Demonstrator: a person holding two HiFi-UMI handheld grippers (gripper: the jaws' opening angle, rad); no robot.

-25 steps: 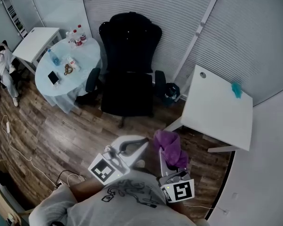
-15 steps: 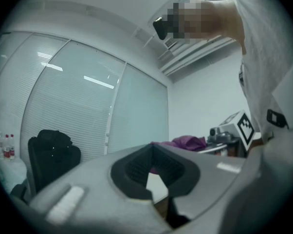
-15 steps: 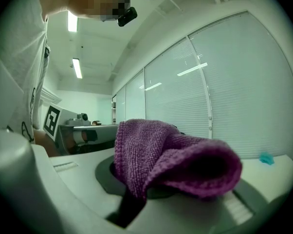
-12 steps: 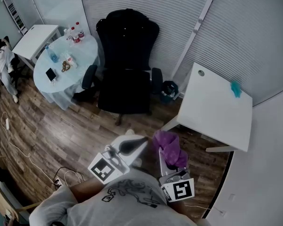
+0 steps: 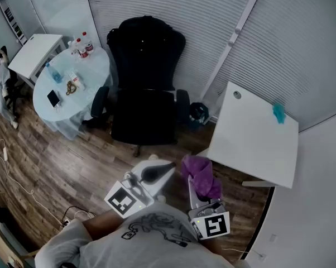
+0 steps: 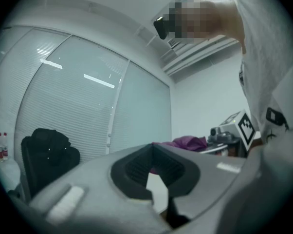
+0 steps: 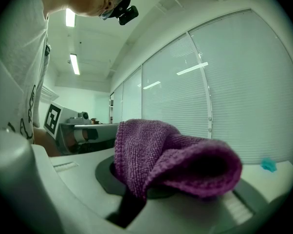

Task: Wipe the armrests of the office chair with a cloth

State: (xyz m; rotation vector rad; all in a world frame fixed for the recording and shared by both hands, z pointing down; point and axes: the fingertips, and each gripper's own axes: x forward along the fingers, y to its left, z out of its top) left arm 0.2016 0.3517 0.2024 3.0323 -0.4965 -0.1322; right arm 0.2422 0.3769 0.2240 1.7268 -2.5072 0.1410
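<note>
Purple cloth was pinched in the right gripper, whose jaws were clamped on the fabric so that it bunched over their tips. The left gripper hung just beside it at 9 o'clock, jaws drawn together on nothing. The black office chair stood well apart at 12 o'clock, its armrests untouched. A round table stood at its 9 o'clock and a white desk at its 3 o'clock.
</note>
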